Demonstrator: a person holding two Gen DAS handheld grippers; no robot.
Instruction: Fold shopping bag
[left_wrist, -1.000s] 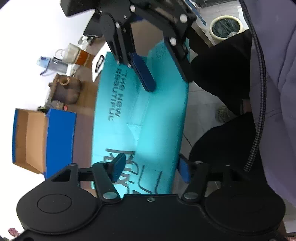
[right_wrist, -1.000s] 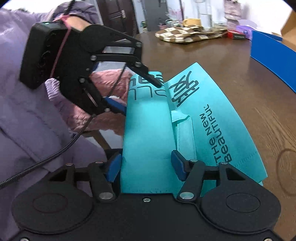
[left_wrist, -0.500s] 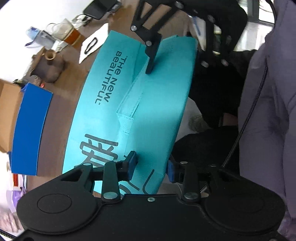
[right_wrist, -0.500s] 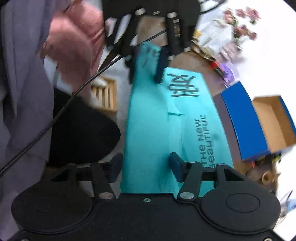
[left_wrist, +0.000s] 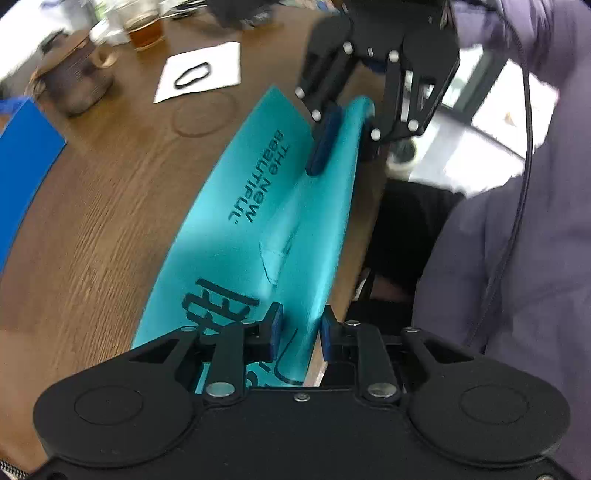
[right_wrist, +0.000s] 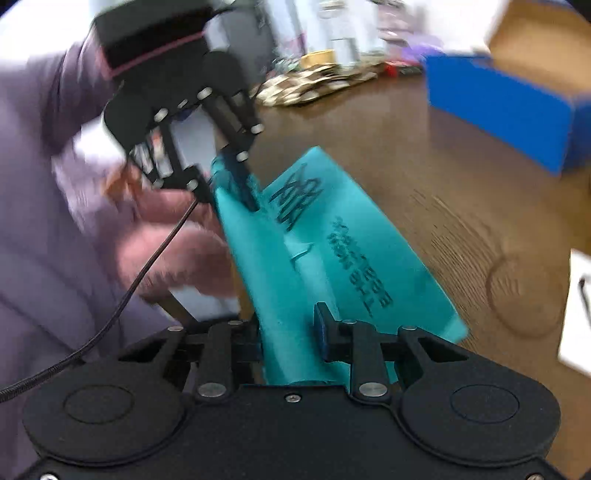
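A teal shopping bag (left_wrist: 236, 236) with black lettering lies flat on the brown wooden table (left_wrist: 110, 206), along its near edge. The bag's near long side is raised into a fold. My left gripper (left_wrist: 300, 326) is shut on that fold at the end with the large characters. My right gripper (right_wrist: 291, 332) is shut on the same fold at the other end, beside the "THE NEW BEAUTIFUL" print (right_wrist: 360, 266). Each gripper shows in the other's view: the right gripper (left_wrist: 341, 151) far along the fold, the left gripper (right_wrist: 236, 188) at the top left. The right wrist view is blurred.
A blue box (left_wrist: 22, 162) stands at the left, also the blue box (right_wrist: 509, 110) at the far right. A white paper (left_wrist: 201, 72), a brown teapot (left_wrist: 79, 79) and a glass of tea (left_wrist: 146, 29) sit beyond. A purple sleeve (left_wrist: 517, 258) and a hand (right_wrist: 173, 236) hang past the table edge.
Both grippers' jaws have narrowed onto the bag's near long side, which has risen into a fold. Both cameras have swung round over the table.
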